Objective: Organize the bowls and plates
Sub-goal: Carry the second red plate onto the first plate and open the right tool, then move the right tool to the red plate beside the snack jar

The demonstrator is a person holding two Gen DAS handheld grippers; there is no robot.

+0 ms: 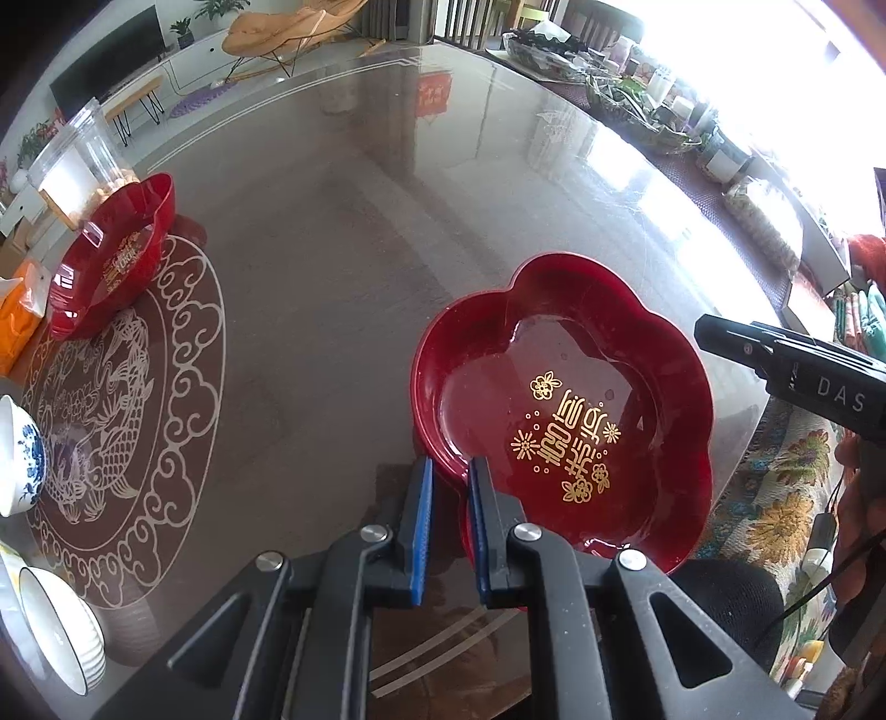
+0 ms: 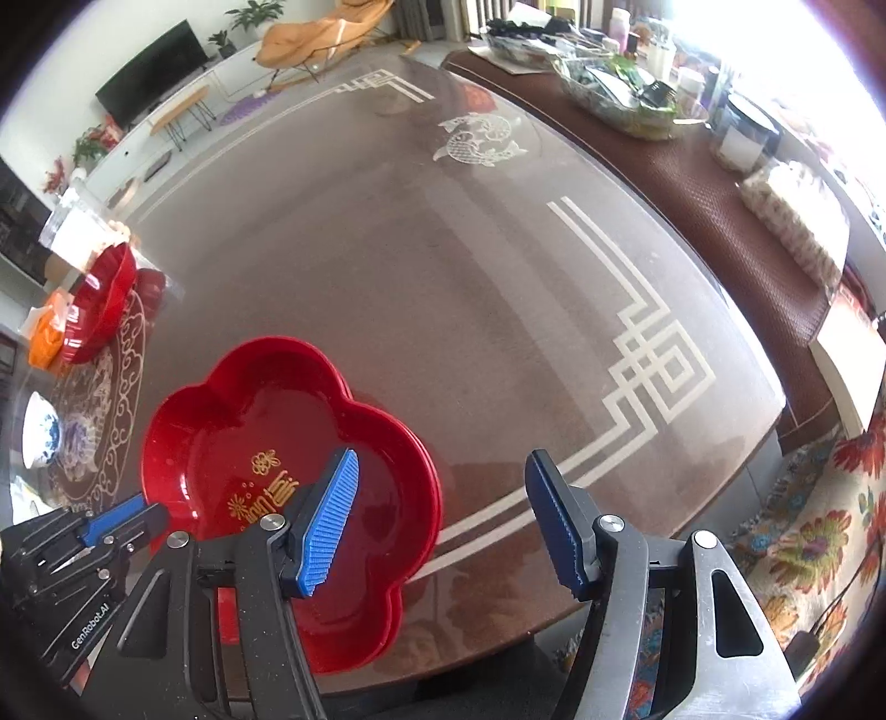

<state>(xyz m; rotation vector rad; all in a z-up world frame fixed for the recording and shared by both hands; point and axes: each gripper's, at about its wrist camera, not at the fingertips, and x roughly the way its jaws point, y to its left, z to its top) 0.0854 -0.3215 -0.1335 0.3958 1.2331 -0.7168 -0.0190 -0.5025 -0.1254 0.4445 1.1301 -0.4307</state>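
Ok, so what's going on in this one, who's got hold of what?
A person is working with two handheld grippers over a glass-topped table. The left gripper is clamped on the near rim of a glossy red flower-shaped plastic plate with gold lettering, which sits at the table's near edge. The right gripper stands open with nothing between its pads, one finger over the plate's far side. A second red flower-shaped dish and white bowls sit off to the left.

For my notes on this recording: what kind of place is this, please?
Most likely a home living and dining room: a large glass-topped table holding red flower-shaped dishes, with a television and lounge chair behind.
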